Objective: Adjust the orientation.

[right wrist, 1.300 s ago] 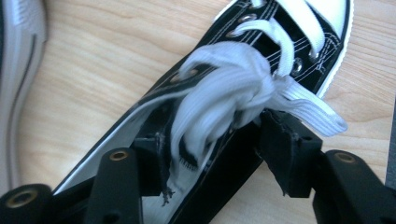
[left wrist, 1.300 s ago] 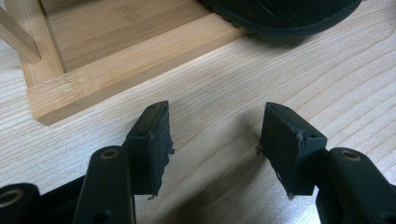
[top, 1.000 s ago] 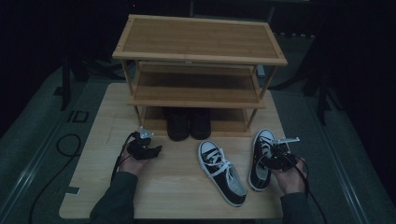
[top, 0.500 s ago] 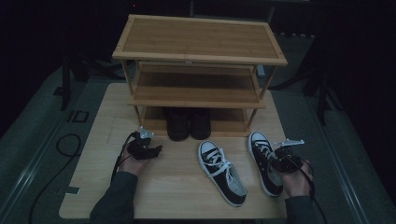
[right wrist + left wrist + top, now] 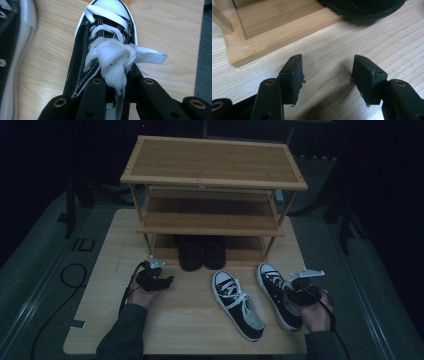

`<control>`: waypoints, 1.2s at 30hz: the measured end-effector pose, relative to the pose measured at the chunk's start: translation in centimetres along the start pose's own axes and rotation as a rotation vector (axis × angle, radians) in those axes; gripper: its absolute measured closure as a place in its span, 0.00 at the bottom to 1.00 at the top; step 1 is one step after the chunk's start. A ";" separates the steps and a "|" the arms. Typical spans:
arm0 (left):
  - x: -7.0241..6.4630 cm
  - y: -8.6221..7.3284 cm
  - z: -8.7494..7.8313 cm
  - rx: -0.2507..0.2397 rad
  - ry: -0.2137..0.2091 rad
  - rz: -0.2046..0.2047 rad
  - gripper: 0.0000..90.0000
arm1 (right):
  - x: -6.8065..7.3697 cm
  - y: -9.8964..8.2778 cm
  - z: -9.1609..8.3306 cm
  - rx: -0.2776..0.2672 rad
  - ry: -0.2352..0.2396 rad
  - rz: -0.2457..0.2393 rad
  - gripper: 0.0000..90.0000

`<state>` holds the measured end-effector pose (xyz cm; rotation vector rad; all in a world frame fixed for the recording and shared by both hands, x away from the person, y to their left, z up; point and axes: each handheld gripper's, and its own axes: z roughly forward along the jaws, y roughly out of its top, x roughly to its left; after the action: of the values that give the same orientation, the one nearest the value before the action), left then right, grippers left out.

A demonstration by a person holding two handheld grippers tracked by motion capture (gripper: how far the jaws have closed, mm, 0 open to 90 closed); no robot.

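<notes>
- The rack [image 5: 212,185], a three-shelf wooden one, stands at the far side of the table [image 5: 105,265]; everything below is placed from it.
- Right sneaker [image 5: 278,295]: black with white laces and toe cap, lying on the table in front of the rack's right leg, toe toward the rack.
- Right gripper [image 5: 296,292]: over that sneaker's rear half, held by the person's right hand. In the right gripper view its jaws have just been closing and now stand pinched on the sneaker [image 5: 105,45] at the tongue, with the bunched laces [image 5: 113,58] spilling over the jaw tips.
- Left sneaker [image 5: 237,304]: the twin, just left of the held one, in front of the rack's middle, toe angled toward the rack; its side shows at the left edge of the right gripper view [image 5: 15,42].
- Left gripper [image 5: 159,281]: in front of the rack's left leg, low at the table. Its jaws [image 5: 327,80] stand well apart with bare wood between them, holding nothing.
- Black shoes [image 5: 202,251]: a dark pair on the rack's bottom shelf, toes poking out the front; one toe shows at the top of the left gripper view [image 5: 364,8], beside the rack's base [image 5: 274,32].
</notes>
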<state>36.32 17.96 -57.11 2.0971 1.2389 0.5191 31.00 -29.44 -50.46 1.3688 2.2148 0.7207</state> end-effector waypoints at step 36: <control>0.0 0.0 0.0 0.000 -0.001 0.000 0.47 | 4.9 1.6 2.5 -0.037 0.104 -0.233 0.91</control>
<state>36.33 17.96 -57.11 2.0972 1.2377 0.5179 31.57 -23.87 -51.85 1.0540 2.3781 0.7586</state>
